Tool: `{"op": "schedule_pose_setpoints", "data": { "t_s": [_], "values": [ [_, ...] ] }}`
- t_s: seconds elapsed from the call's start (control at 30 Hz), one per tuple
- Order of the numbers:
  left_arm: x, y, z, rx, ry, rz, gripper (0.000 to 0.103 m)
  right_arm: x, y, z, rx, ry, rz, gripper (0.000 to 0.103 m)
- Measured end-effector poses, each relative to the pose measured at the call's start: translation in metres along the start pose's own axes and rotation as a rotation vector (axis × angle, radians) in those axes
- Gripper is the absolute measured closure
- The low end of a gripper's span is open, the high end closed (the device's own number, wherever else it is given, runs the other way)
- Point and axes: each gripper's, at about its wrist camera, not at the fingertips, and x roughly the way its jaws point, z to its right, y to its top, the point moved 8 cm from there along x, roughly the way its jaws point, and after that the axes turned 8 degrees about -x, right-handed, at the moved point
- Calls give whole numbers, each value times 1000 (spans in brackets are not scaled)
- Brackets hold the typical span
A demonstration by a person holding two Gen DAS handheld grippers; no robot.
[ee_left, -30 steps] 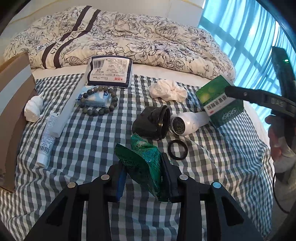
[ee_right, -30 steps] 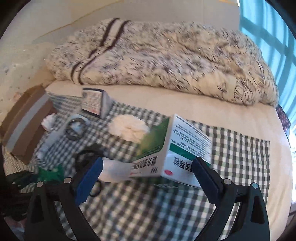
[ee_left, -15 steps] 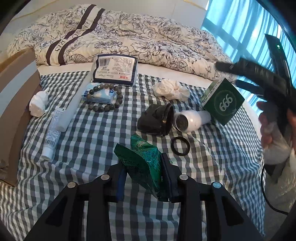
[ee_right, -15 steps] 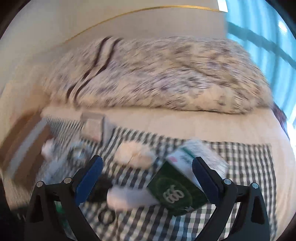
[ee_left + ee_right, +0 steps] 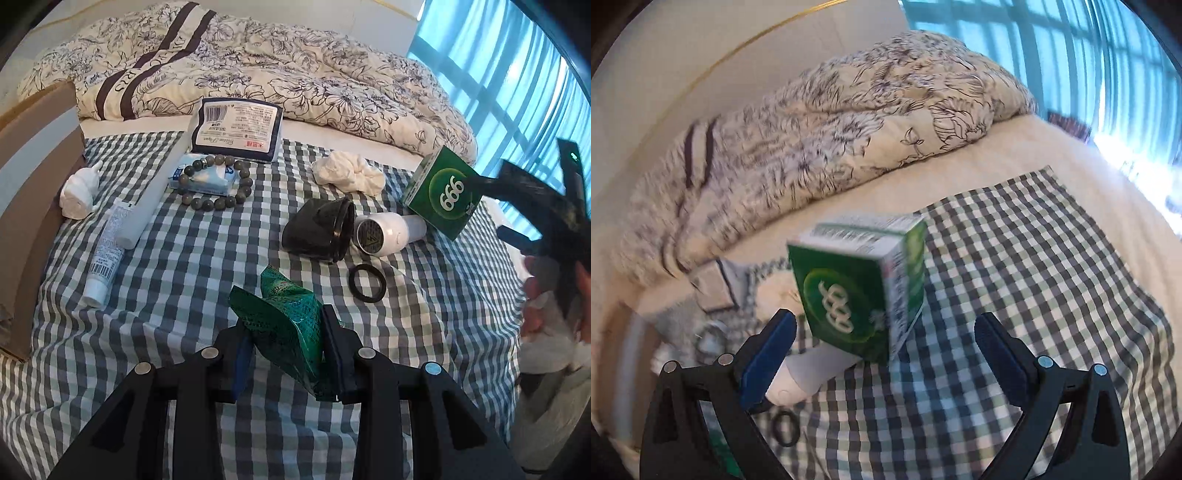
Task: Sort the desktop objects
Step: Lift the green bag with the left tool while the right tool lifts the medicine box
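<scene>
My left gripper (image 5: 286,328) is shut on a crinkled green foil packet (image 5: 284,317), low over the checked cloth (image 5: 192,280). A green "999" box (image 5: 443,192) stands tilted on one edge at the right, leaning on a white handheld device (image 5: 388,232). In the left wrist view my right gripper (image 5: 532,206) hovers just right of the box, one finger at its edge. In the right wrist view my right gripper (image 5: 884,323) is open, and the box (image 5: 857,288) sits just beyond its blue pads (image 5: 768,354), not clamped.
On the cloth lie a black cup (image 5: 317,232), black ring (image 5: 367,282), white crumpled cloth (image 5: 349,175), bead bracelet (image 5: 221,201) around a tissue pack (image 5: 203,177), dark labelled packet (image 5: 236,129), tube (image 5: 105,258) and white figurine (image 5: 79,192). A cardboard box (image 5: 29,184) stands left, a duvet (image 5: 258,66) behind.
The green box has tipped from lying flat to standing on edge with its "999" face showing. My right gripper has swung and pulled back, still open. The left gripper has held still.
</scene>
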Motion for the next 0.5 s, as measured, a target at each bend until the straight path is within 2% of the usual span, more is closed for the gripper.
{"op": "schedule_pose_setpoints", "data": {
  "t_s": [0.1,0.23,0.33,0.5],
  "values": [
    [-2,1,-3,-7,2,9,68,8,1,-18,-26,-65,36,5],
    [-6,4,-12,-18,11,18,68,20,3,-17,16,-154,55,5],
    [-4,4,-20,-30,12,16,68,29,3,-13,62,-158,44,5],
    [2,3,-33,-59,12,4,68,37,11,-17,61,-192,60,5]
  ]
}}
